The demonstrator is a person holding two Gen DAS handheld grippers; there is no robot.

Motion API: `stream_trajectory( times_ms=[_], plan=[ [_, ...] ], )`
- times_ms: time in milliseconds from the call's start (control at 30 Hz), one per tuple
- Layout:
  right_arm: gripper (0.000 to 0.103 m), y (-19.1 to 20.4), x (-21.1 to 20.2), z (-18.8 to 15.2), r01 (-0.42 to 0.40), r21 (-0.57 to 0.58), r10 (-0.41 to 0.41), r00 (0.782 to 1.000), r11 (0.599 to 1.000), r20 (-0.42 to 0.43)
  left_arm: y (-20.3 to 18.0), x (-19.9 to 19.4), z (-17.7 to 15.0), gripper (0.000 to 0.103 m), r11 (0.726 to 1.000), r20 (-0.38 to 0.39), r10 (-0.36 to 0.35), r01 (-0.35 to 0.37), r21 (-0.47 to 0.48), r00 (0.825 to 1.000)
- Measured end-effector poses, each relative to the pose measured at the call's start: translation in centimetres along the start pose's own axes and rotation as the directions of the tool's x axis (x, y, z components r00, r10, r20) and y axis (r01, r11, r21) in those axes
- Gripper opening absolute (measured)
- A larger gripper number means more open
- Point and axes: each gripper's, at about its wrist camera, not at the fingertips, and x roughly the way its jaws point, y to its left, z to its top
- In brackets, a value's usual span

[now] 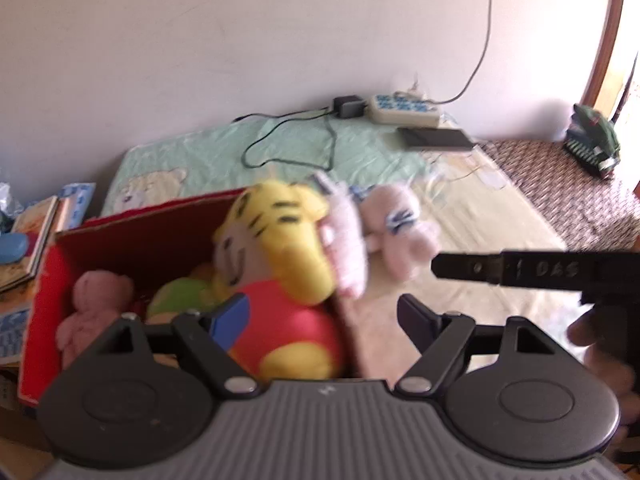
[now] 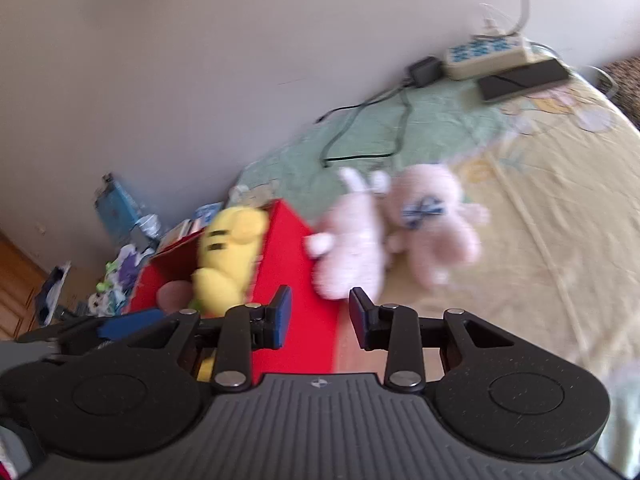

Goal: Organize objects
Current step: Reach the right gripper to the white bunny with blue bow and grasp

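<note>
Just beyond spread right gripper (image 2: 320,322) fingers: pink bunny (image 2: 352,248); left gripper (image 1: 324,324) spread, empty.

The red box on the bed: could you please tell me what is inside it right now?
The red box holds a yellow tiger plush, a pink teddy and something green. Whatever lies beneath them is covered.

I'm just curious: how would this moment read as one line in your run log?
left gripper: open, over yellow tiger plush in red cardboard box | right gripper: open, empty | two pink plush toys: on bed
</note>
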Motion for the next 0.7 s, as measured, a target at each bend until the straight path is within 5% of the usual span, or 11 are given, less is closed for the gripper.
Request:
stream_trajectory(
  times_ms=[233, 467, 567, 700],
  plan=[
    [0.036, -4.5, -1.4, 1.0, 0.062, 0.037, -0.063, 0.998, 0.997, 0.011, -5.5, 0.6, 1.4, 0.079, 0.993, 0.048, -0.108, 0.105, 0.061, 0.993],
    [0.036, -8.9, 0.2, 1.8, 0.093, 0.074, -0.090, 0.995, 0.993, -0.040, -9.2, 5.9, 0.6, 0.075, 0.982, -0.048, -0.179, 0.181, 0.045, 0.983],
    [0.036, -10.4, 1.6, 2.3, 0.087, 0.092, -0.082, 0.995, 0.992, -0.063, -9.5, 8.2, 0.0, 0.081, 0.974, -0.072, -0.226, 0.226, 0.004, 0.972],
    [0.039, -11.7, 3.8, 3.2, 0.061, 0.112, -0.050, 0.994, 0.992, -0.101, -9.8, 11.0, -0.6, 0.080, 0.976, -0.124, -0.219, 0.216, -0.043, 0.968]
  ],
)
